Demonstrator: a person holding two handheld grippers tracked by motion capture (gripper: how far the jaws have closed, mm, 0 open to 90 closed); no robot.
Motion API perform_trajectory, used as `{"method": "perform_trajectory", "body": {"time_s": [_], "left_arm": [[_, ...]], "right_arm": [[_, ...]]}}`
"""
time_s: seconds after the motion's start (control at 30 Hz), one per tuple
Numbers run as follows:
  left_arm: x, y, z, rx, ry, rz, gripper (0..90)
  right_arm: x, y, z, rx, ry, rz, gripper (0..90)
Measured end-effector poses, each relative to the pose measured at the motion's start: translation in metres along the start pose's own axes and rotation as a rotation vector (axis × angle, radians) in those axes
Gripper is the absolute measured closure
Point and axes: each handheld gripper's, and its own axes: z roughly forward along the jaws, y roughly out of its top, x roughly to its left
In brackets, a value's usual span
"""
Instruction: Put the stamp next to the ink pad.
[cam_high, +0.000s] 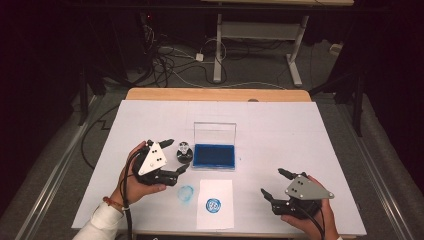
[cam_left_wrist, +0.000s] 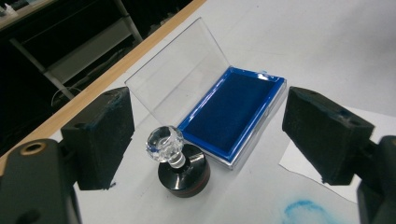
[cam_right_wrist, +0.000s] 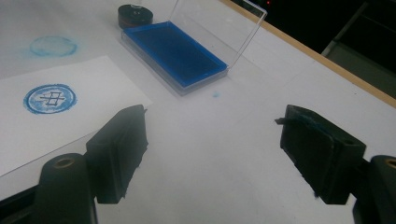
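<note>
Stamping station, seen from above and along both grippers. I am holding the left gripper (cam_high: 176, 157) with its jaws spread on either side of the stamp (cam_left_wrist: 180, 163), not pressing it; the stamp is standing upright on the white table cover (cam_high: 280, 135), just beside the near-left corner of the open ink pad (cam_high: 214, 156). I am judging the stamp small and dense — black base stiff, the faceted clear knob (cam_left_wrist: 164, 142) slick and likely brittle — so I would be gripping the narrow neck or the base, not the knob. The right gripper (cam_high: 274, 184) is hanging spread and empty, well apart. Paper sheet (cam_high: 215, 202) bearing a blue print is lying near the front edge, a faint blue smudge (cam_high: 185, 194) beside it. Beyond the table — dark floor, cables, a desk frame.
</note>
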Motion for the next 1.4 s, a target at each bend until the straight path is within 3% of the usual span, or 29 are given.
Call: {"method": "perform_trajectory", "body": {"time_s": [0.2,0.4,0.87,0.97,1.13,1.23,1.4], "left_arm": [[-0.003,-0.004,-0.008,-0.023,0.006,-0.003,16.5],[-0.010,-0.009,-0.012,0.002,0.011,0.036,16.5],[-0.015,-0.028,-0.018,0.010,0.037,0.035,16.5],[-0.017,-0.034,-0.018,0.033,0.052,0.049,16.5],[-0.022,-0.047,-0.018,0.069,0.064,0.041,16.5],[-0.023,-0.056,-0.021,0.058,0.079,-0.001,16.5],[-0.025,-0.072,-0.027,0.090,0.082,-0.027,16.5]], "right_arm": [[0.000,0.001,-0.001,-0.005,-0.004,0.002,23.2],[0.000,0.001,-0.002,-0.013,-0.008,0.001,23.2],[-0.002,-0.001,-0.002,-0.011,-0.023,0.006,23.3],[-0.002,-0.002,-0.003,-0.013,-0.026,0.008,23.2],[-0.003,-0.002,-0.003,-0.014,-0.039,0.011,23.1],[-0.004,-0.004,-0.004,-0.014,-0.050,0.012,22.3],[-0.004,-0.007,-0.006,-0.016,-0.088,0.015,22.0]]}}
